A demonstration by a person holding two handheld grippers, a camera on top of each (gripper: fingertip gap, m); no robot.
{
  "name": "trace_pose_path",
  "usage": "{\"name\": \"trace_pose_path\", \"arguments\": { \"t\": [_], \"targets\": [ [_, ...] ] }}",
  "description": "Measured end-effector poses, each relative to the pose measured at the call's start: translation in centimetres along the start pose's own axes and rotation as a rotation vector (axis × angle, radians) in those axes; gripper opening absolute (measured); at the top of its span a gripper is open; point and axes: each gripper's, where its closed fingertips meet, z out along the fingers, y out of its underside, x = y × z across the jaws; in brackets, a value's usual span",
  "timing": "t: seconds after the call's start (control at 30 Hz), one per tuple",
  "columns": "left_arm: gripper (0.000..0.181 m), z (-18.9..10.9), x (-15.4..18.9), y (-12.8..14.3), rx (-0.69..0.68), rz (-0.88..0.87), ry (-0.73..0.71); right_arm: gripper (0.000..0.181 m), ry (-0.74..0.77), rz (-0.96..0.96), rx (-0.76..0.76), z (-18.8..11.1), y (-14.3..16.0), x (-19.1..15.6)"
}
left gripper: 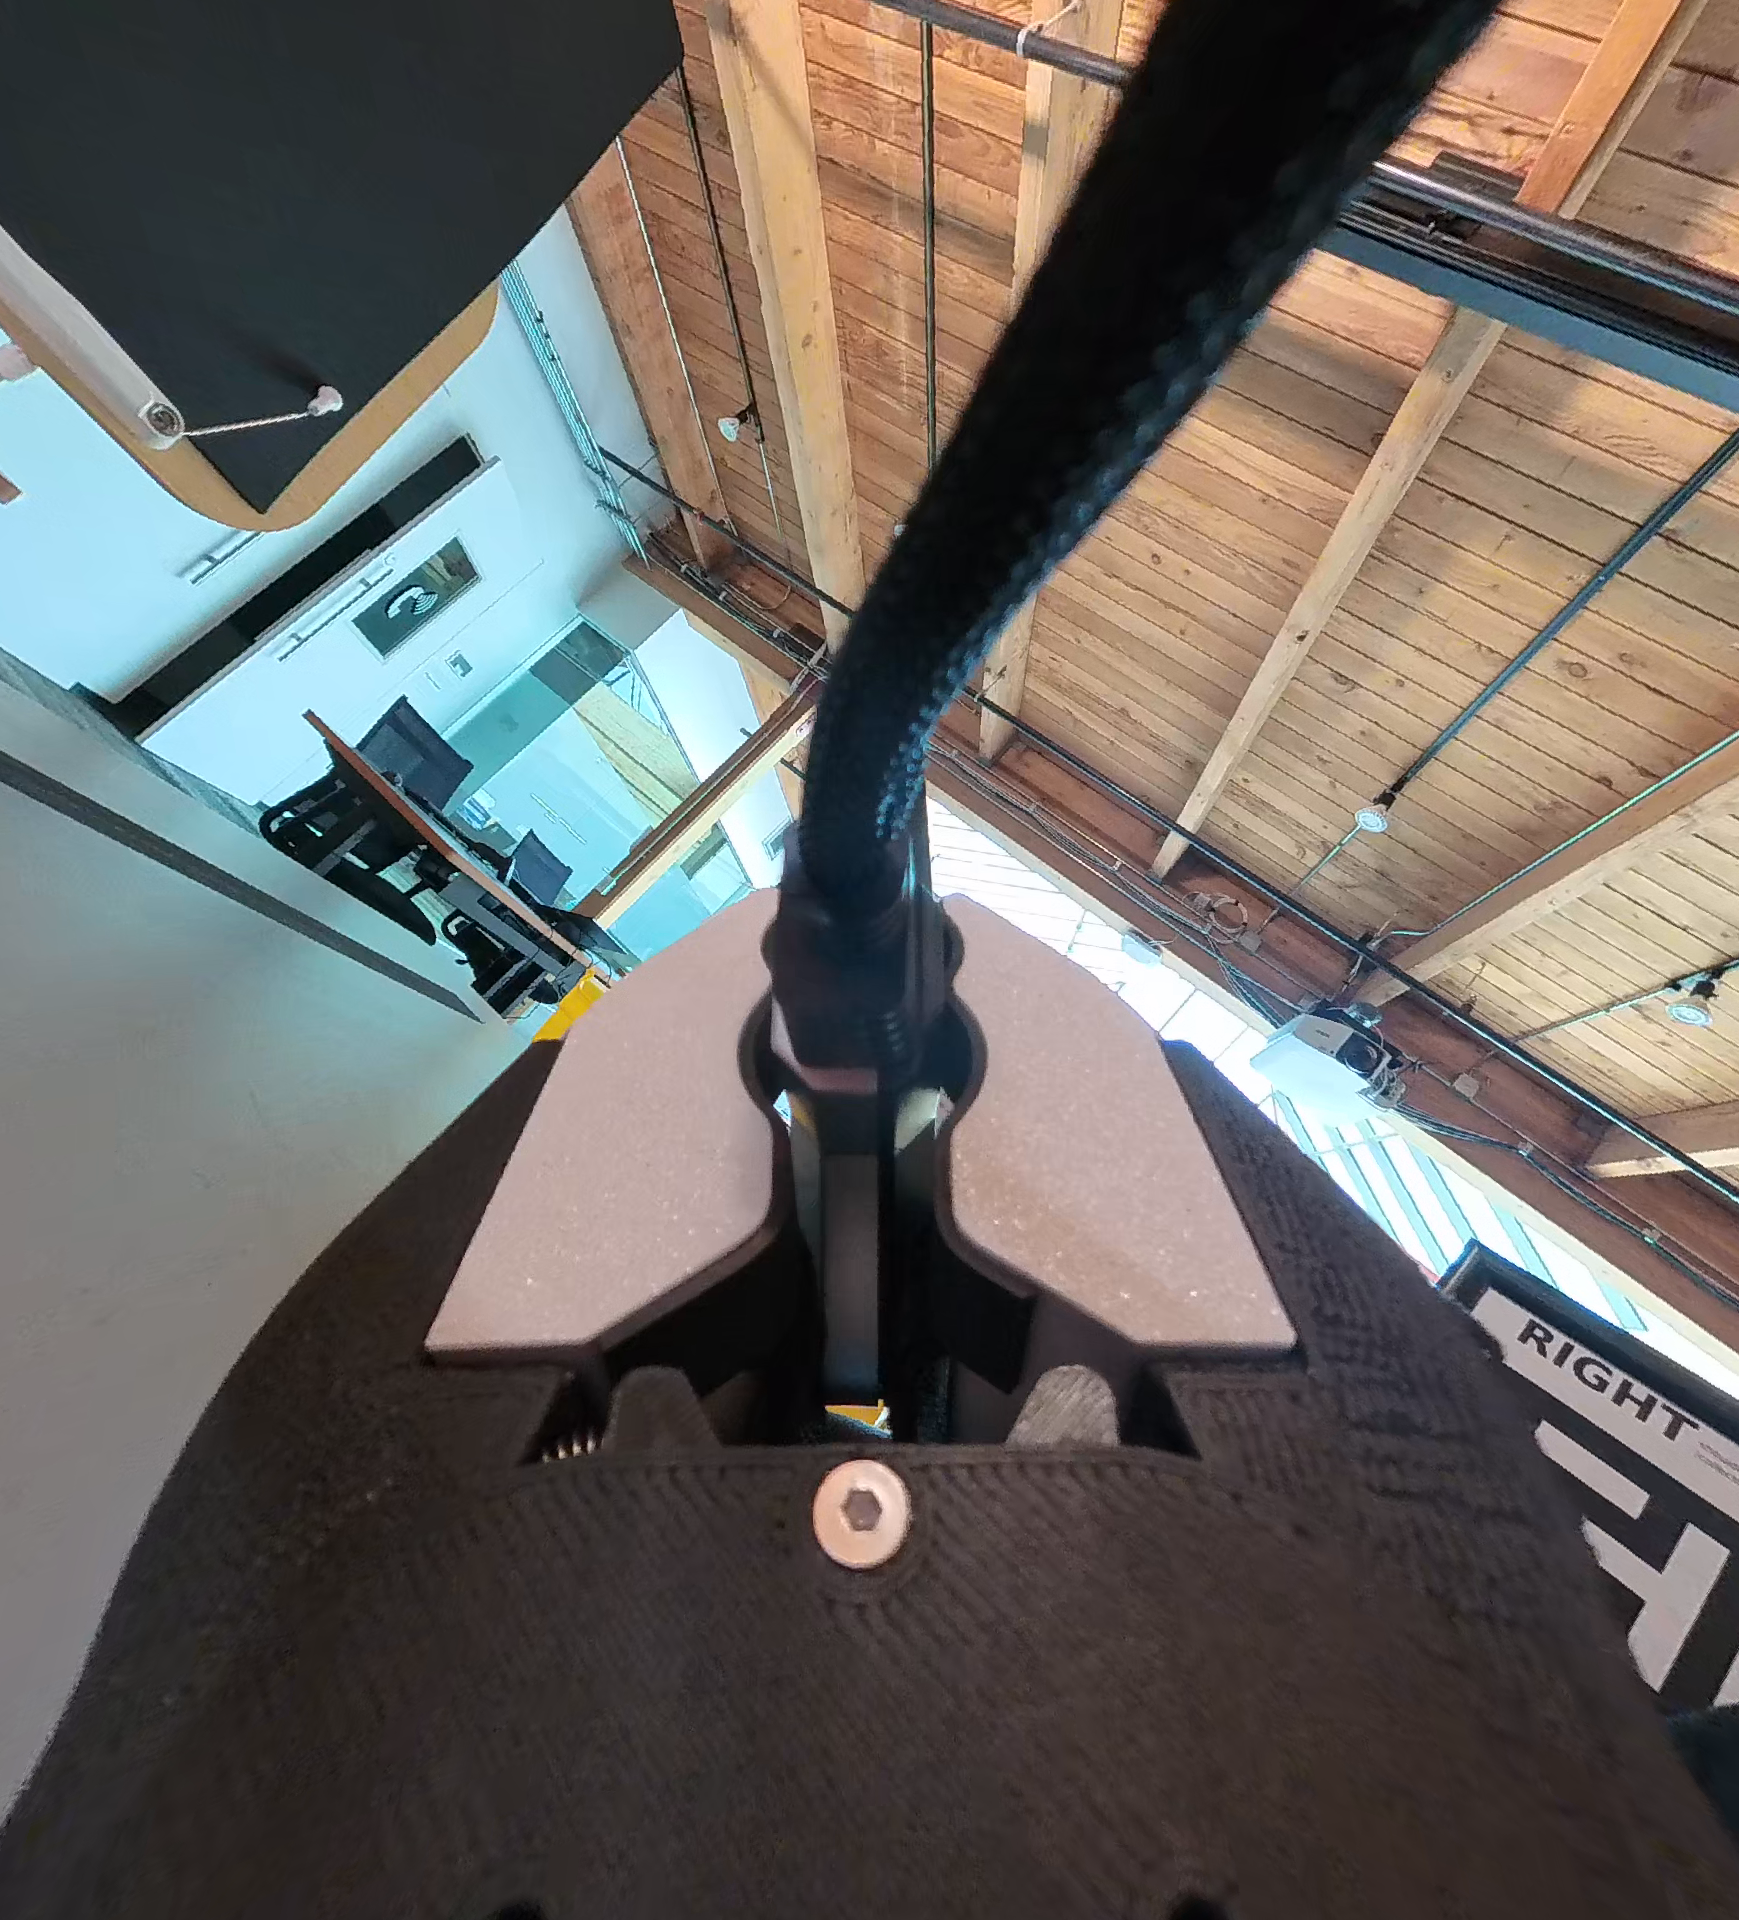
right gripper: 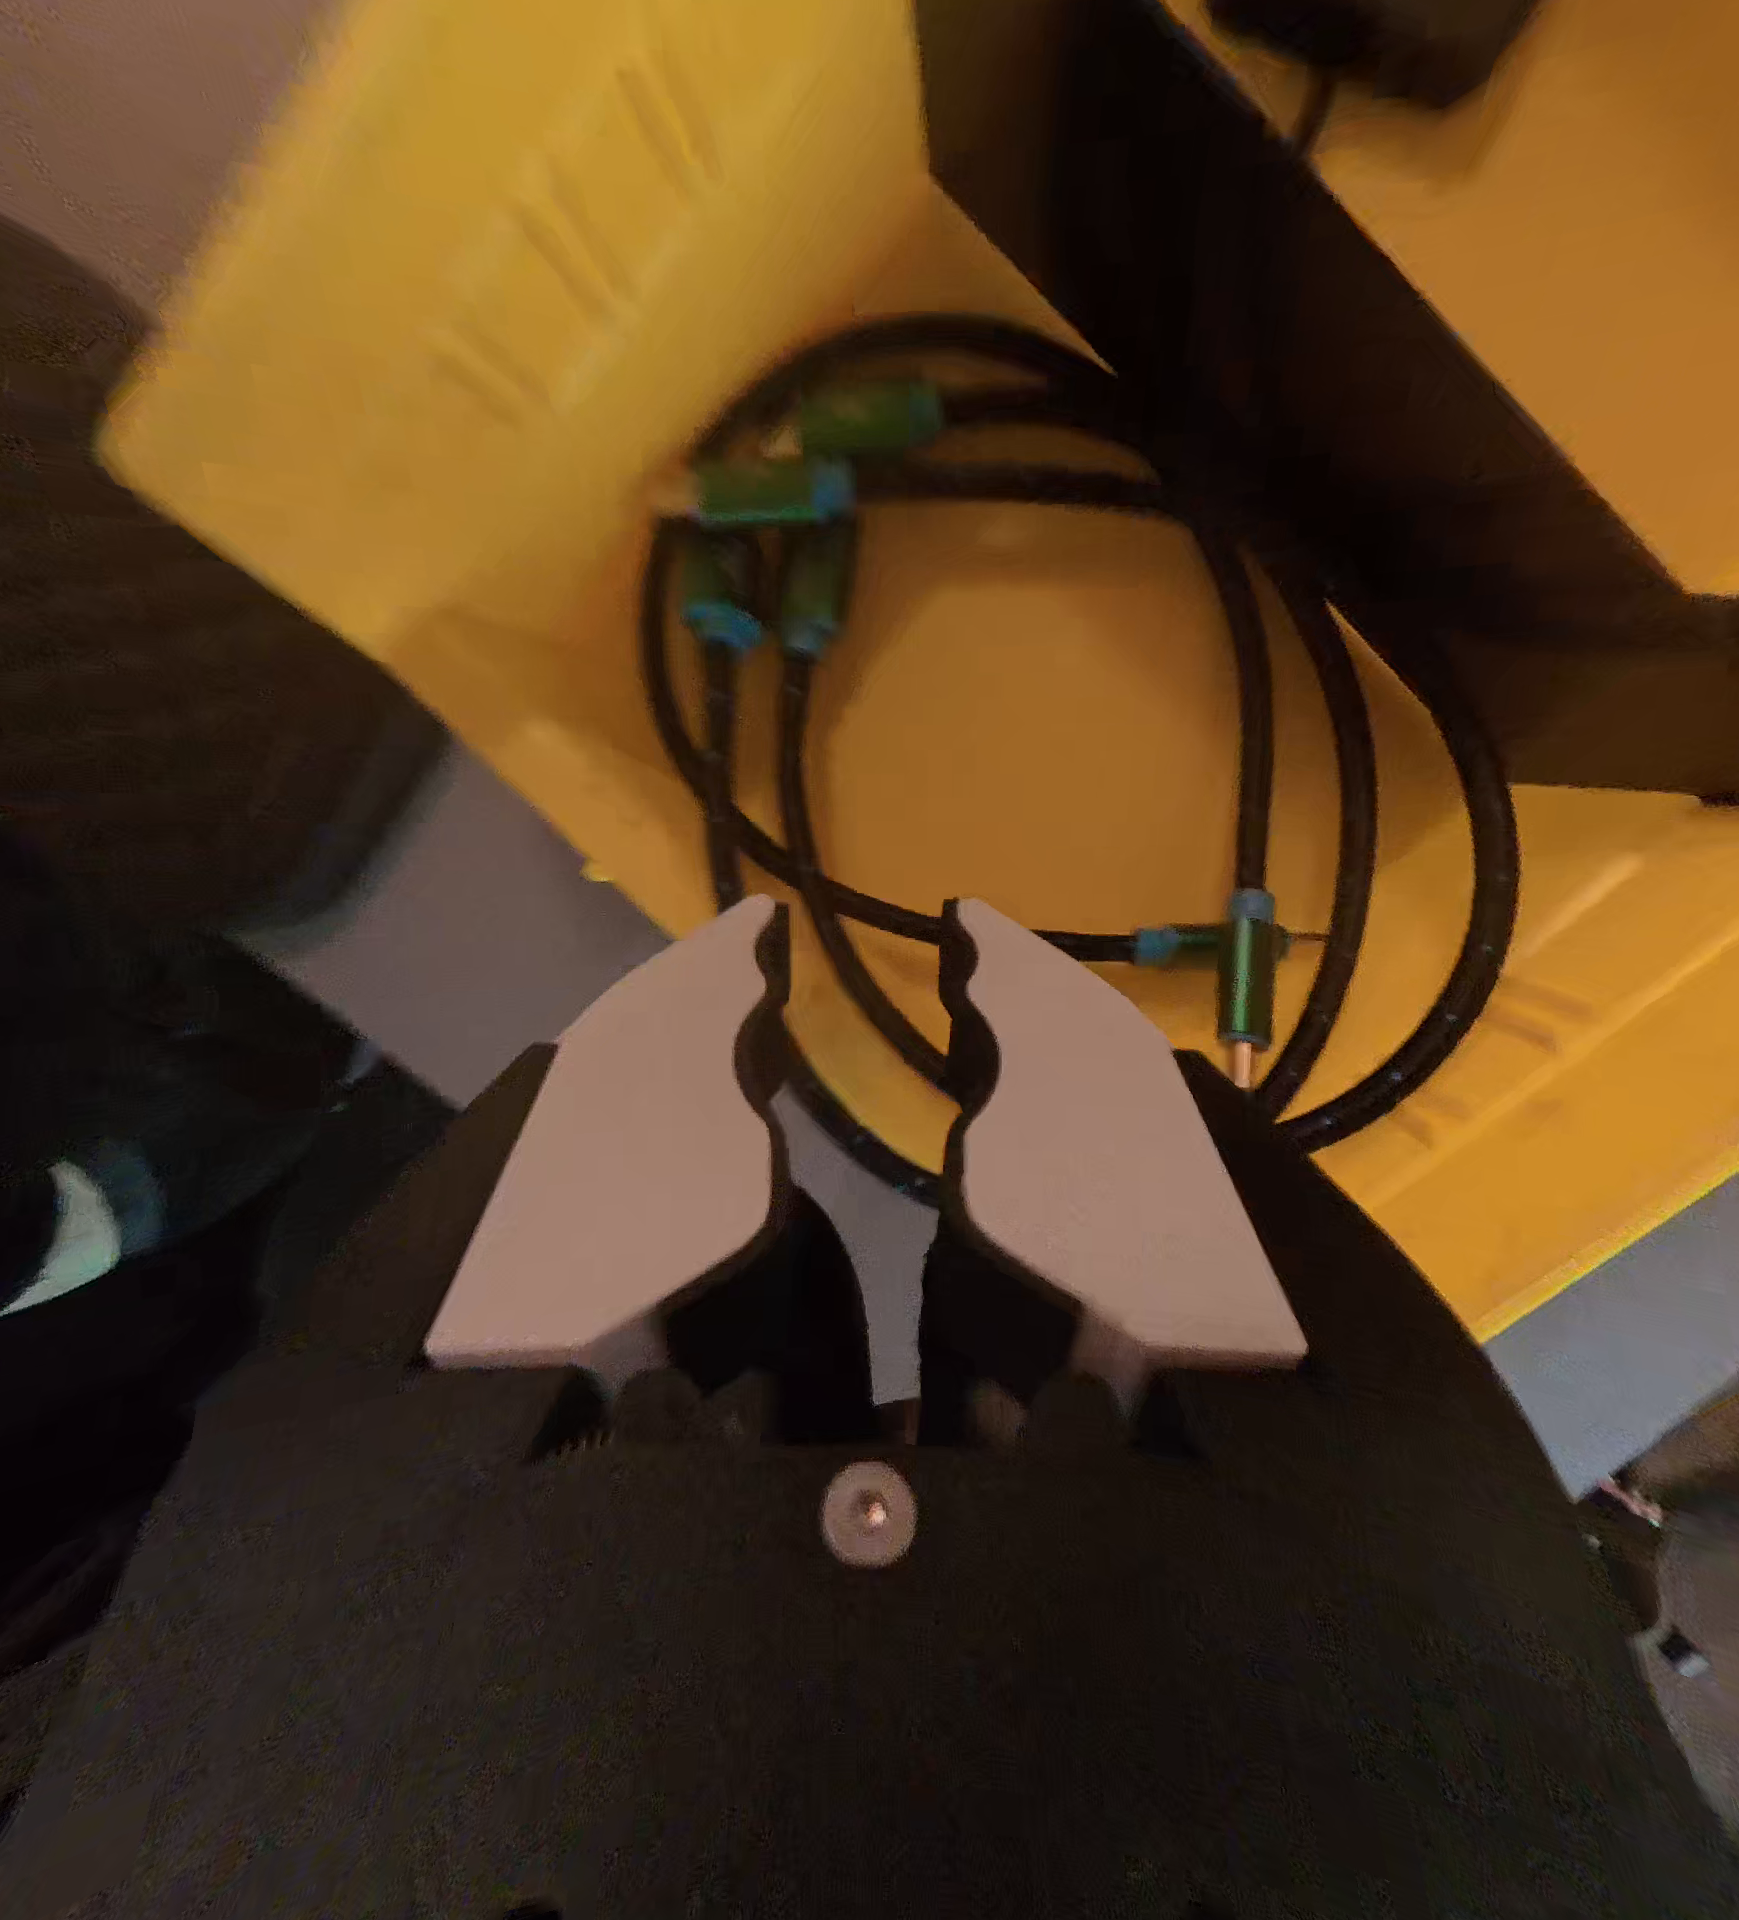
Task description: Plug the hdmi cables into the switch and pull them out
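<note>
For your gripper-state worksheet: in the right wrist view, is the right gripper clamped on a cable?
No. The right gripper is open, with a gap between its fingers, and the cables lie loose on the yellow tray beyond.

Left wrist view: braided HDMI cable runs off the top edge; its plug sits mostly buried between the fingers, tip hidden. Right wrist view is motion-blurred: green connectors smear together, count unclear. Black panel covers part of the coiled cables.
</note>
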Motion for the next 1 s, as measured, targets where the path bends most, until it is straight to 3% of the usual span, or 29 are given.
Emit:
{"name": "trace_pose_path", "arguments": {
  "t": [0.1, 0.3, 0.43, 0.73, 0.87, 1.0],
  "targets": [
    [0.022, 0.0, 0.0, 0.1, -0.003, -0.005, 0.002, 0.03, -0.105, -0.039, -0.072, -1.4, 0.8, -1.7],
    [0.022, 0.1, 0.0, 0.2, -0.008, -0.004, 0.0, 0.025, -0.068, -0.111, -0.423, 0.1, 3.8, -0.6],
    [0.022, 0.0, 0.0, 0.2, -0.011, -0.004, 0.001, 0.013, -0.15, -0.139, -0.47, -0.3, 3.7, -1.0],
    [0.022, 0.1, 0.2, 0.5, -0.024, -0.016, 0.013, 0.01, -0.254, -0.122, -0.619, 0.4, 3.5, 0.8],
    [0.022, 0.2, 0.3, 0.7, -0.033, -0.02, 0.02, 0.009, -0.389, 0.0, -0.717, 0.5, 3.3, 1.0],
    [0.022, 0.2, 0.3, 0.7, -0.032, -0.018, 0.02, 0.009, -0.421, -0.025, -0.672, 0.8, 2.6, 1.1]
  ]
}}
